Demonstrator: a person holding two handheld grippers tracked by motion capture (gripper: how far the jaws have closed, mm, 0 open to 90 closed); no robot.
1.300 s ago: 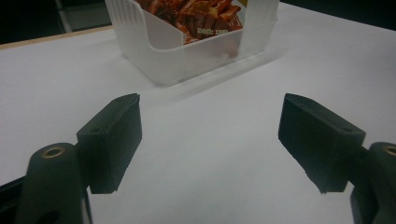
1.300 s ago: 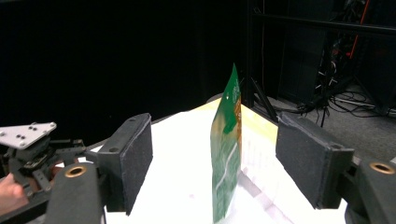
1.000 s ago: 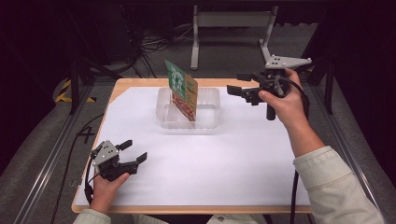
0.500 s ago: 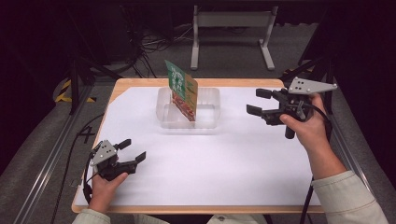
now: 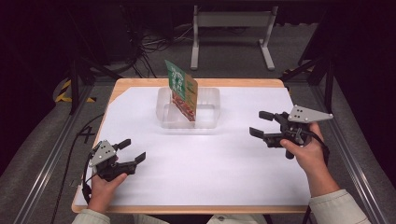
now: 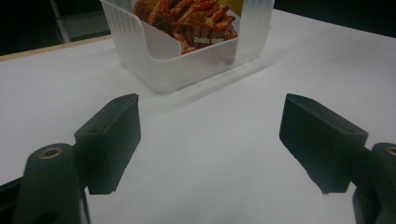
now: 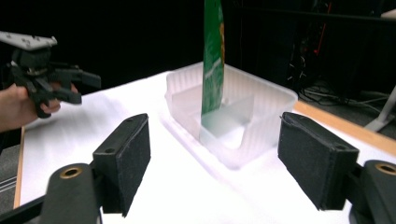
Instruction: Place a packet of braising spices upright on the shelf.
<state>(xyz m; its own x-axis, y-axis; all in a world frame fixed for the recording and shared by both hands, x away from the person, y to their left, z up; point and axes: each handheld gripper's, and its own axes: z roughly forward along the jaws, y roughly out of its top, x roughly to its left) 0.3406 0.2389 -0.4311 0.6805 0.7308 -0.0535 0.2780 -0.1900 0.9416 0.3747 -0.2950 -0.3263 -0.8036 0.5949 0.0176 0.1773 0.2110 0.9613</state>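
The left hand-held gripper [image 5: 131,150] is resting low at the bench's [image 5: 201,177] near left corner, jaws spread and empty. The right hand-held gripper [image 5: 261,124] is hovering at mid-right, likewise gaping. Farther back, a clear plastic tub [image 5: 210,116] is holding 1 snack packet [image 5: 181,89] upright, its lower edge blurred behind the frosted wall.

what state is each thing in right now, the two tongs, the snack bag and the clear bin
left tongs: open, empty, held low at the table's near left
right tongs: open, empty, held above the sheet right of the bin
snack bag: standing on edge inside the bin, leaning, top well above the rim
clear bin: upright on the white sheet, open-topped, holding the bag
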